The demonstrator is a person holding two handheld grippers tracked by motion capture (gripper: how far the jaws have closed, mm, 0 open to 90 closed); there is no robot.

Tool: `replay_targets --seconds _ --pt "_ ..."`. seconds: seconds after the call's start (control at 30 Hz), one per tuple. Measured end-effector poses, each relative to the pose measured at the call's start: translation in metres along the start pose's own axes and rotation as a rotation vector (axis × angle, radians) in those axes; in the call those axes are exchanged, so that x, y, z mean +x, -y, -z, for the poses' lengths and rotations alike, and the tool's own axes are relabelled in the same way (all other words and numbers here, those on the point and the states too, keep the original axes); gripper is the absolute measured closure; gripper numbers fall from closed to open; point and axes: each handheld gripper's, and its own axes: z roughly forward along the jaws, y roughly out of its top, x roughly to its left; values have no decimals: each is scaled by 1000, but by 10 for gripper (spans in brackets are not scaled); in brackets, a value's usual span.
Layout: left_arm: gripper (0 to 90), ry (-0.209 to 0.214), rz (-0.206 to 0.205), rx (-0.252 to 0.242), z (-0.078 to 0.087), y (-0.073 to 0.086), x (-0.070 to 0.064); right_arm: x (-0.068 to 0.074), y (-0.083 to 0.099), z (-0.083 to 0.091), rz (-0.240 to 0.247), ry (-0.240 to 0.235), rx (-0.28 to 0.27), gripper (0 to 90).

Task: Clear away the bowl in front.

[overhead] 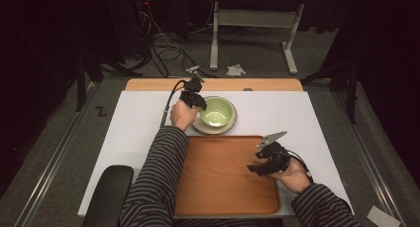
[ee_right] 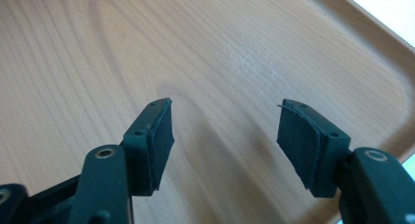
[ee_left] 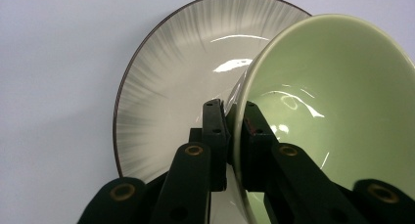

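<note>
A pale green glazed ceramic bowl (overhead: 216,111) sat on a round grey-white plate with a thin dark rim (overhead: 204,128), near the far edge of the white table mat (overhead: 133,123) and just beyond the far edge of the rectangular brown wooden tray (overhead: 218,187). The left gripper (overhead: 197,102) had its black jaws closed on the bowl's near-left rim, one jaw inside and one outside the wall; in the left gripper view the bowl (ee_left: 337,111) looked tilted over the plate (ee_left: 171,82), though whether its base had lifted off could not be told. The right gripper (overhead: 254,168) hovered over the right half of the tray, near its right edge, jaws spread wide apart and holding nothing; in the right gripper view the bare wood grain of the tray (ee_right: 235,48) lay between and beyond the right gripper (ee_right: 225,136) pads. The person's striped sleeves (overhead: 156,177) came in from the near edge of the table
</note>
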Motion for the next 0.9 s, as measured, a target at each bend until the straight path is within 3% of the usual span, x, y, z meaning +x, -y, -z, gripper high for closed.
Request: replay_targets --seconds 0.53,0.9 --pt "837 79 -14 -29 30 -8 -11 0 0 0 -13 0 1 398" --pt "836 101 -41 -31 49 -9 -15 -1 0 1 -10 1 -1 397"
